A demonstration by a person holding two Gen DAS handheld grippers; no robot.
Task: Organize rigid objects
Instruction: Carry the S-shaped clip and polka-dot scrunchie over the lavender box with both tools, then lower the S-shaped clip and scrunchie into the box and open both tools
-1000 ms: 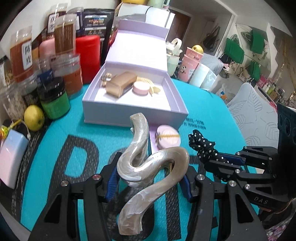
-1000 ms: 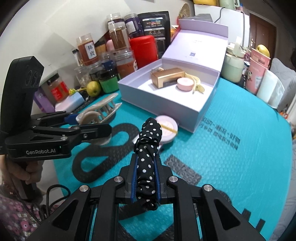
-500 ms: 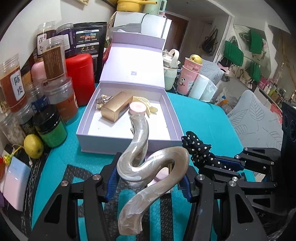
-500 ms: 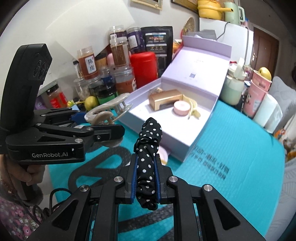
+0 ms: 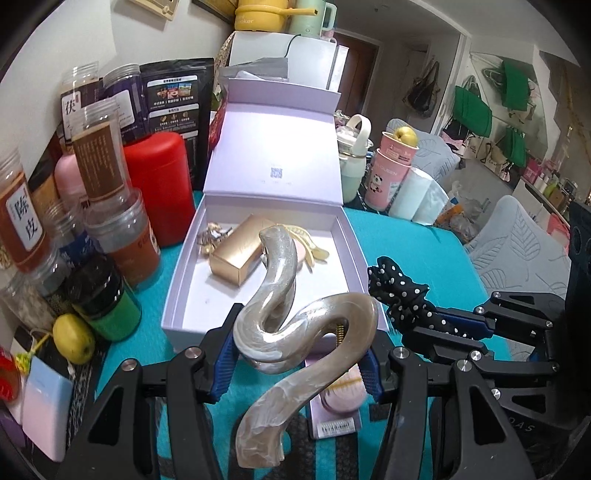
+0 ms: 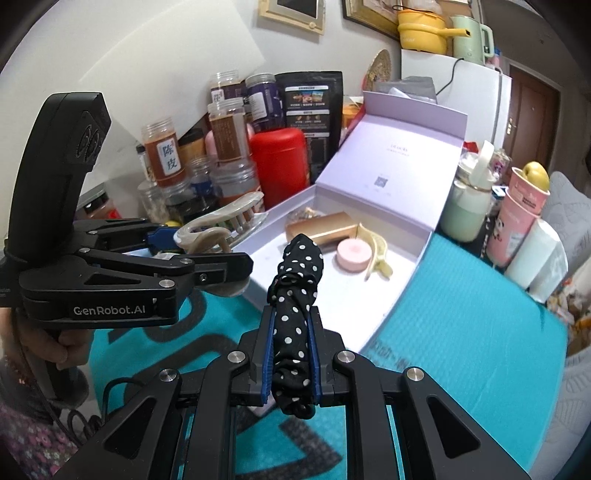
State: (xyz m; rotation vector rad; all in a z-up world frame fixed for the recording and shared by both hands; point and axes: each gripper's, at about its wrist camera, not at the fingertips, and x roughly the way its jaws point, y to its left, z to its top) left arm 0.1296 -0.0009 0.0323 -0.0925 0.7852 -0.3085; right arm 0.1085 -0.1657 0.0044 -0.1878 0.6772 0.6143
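Hair claw (image 5: 295, 332) between left fingers (image 5: 221, 362)

A red canister (image 5: 159, 184) is standing at nine o'clock of the scene, with a black printed pouch (image 5: 173, 99) leaning behind it. Labelled spice jars (image 5: 99, 162) are crowding toward eight o'clock, a green black-lidded jar (image 5: 107, 306) sitting in front of them and a yellow-green fruit (image 5: 73, 338) lying just beside it. At two o'clock, a pink panda cup (image 5: 391, 173) is carrying another fruit (image 5: 405, 136). At twelve o'clock, a yellow pot (image 6: 421, 31) and pale green kettle (image 6: 469, 35) are resting on a white appliance (image 6: 476, 85).
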